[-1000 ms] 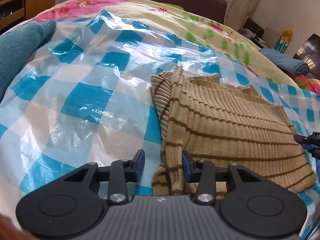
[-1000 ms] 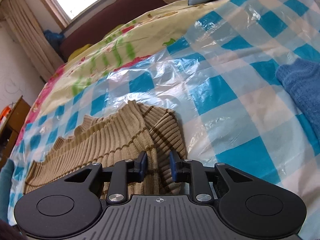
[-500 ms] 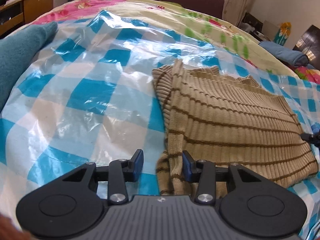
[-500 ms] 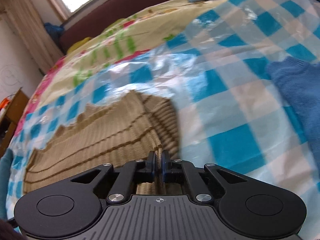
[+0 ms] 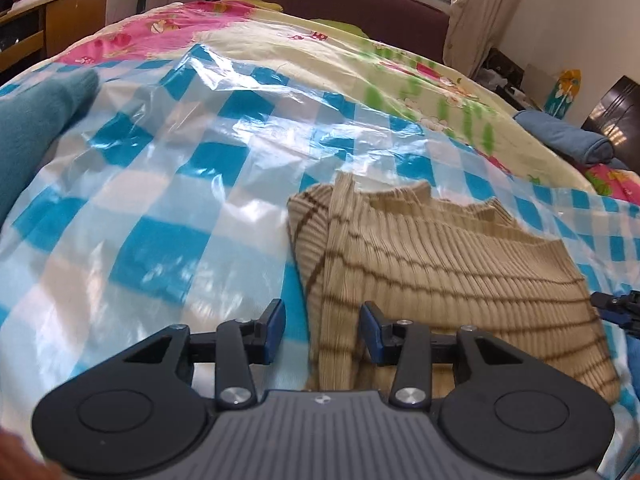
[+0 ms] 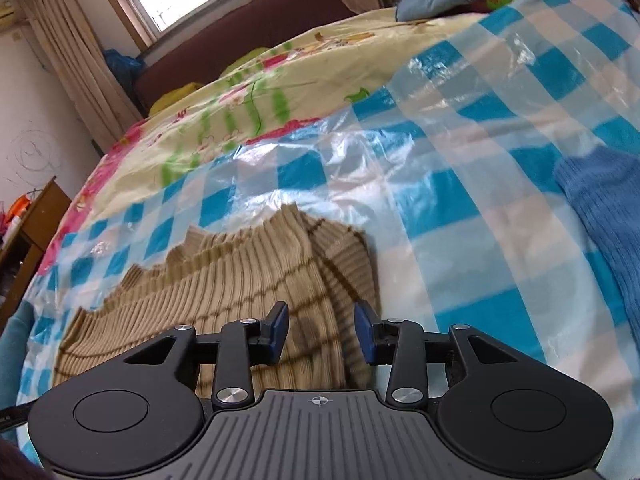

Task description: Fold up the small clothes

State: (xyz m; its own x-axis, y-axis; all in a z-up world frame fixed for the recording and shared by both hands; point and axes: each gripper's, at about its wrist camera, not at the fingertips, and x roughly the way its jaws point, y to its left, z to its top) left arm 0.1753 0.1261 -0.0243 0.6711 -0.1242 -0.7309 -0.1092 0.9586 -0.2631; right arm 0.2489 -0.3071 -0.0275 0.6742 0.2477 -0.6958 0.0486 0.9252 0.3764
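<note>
Sweater lies beneath both hand-held grippers, left and right, jaws wide. Only the right view shows a blue knit; only the left, teal cloth.

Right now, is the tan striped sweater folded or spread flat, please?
Partly folded: the tan sweater has both sleeves turned in over its body, one seen at each side edge.

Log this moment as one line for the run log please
stage: mid-fold | tan striped sweater: flat on checkered plastic sheet | left gripper: open at its left edge | right gripper: open over right edge
</note>
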